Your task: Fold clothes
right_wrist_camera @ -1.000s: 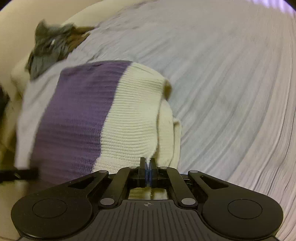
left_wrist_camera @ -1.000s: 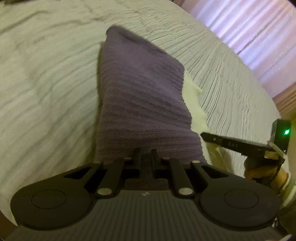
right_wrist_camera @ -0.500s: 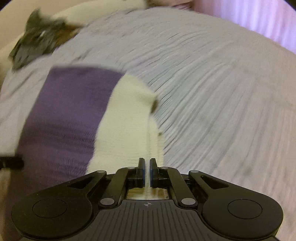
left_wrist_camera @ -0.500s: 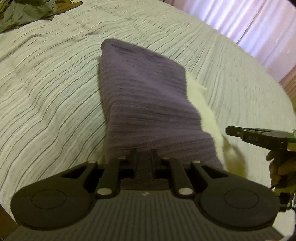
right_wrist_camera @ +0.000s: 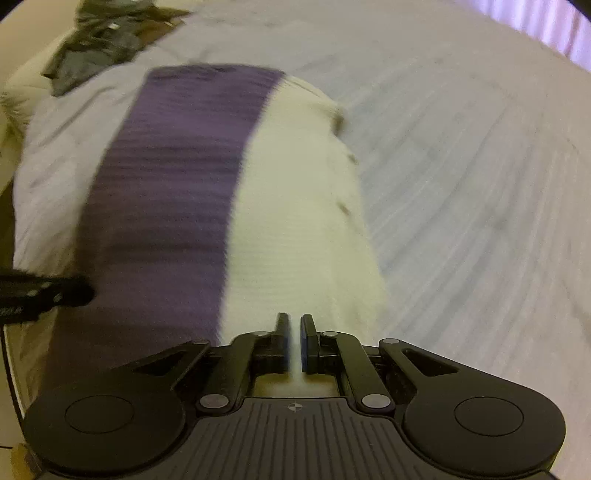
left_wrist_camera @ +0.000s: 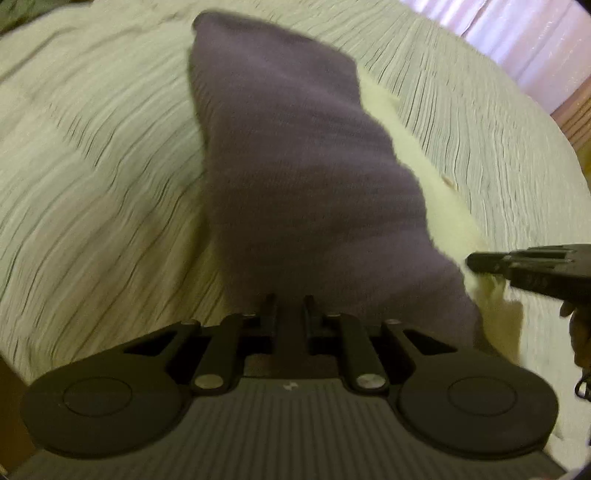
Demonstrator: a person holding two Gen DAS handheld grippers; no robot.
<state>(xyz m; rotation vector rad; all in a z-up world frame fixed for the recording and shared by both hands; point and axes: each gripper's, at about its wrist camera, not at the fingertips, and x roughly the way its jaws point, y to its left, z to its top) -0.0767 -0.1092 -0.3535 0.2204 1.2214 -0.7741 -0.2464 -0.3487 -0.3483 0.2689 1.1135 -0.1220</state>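
Note:
A knit sweater, purple (left_wrist_camera: 295, 166) on one half and cream (left_wrist_camera: 436, 206) on the other, lies lengthwise on the striped bedspread (left_wrist_camera: 92, 166). My left gripper (left_wrist_camera: 290, 306) is shut on its near purple edge. My right gripper (right_wrist_camera: 294, 325) pinches the cream half (right_wrist_camera: 303, 206), and cream knit fills the narrow gap between its pads. The left wrist view shows the right gripper (left_wrist_camera: 476, 263) at the right edge, with cream fabric hanging by its tip. The right wrist view shows the left gripper (right_wrist_camera: 79, 291) at the left edge, beside the purple half (right_wrist_camera: 177, 177). Both views are blurred.
A pile of dark clothes (right_wrist_camera: 99, 40) lies at the far left corner of the bed. Pale curtains (left_wrist_camera: 517, 33) hang beyond the bed on the right. A person's hand (left_wrist_camera: 580, 332) holds the right gripper. Open bedspread (right_wrist_camera: 461, 166) stretches to the right of the sweater.
The sweater has been drawn toward me and lies longer and flatter. My right gripper's pads, pressed tight a second ago, now show a narrow gap with knit in it.

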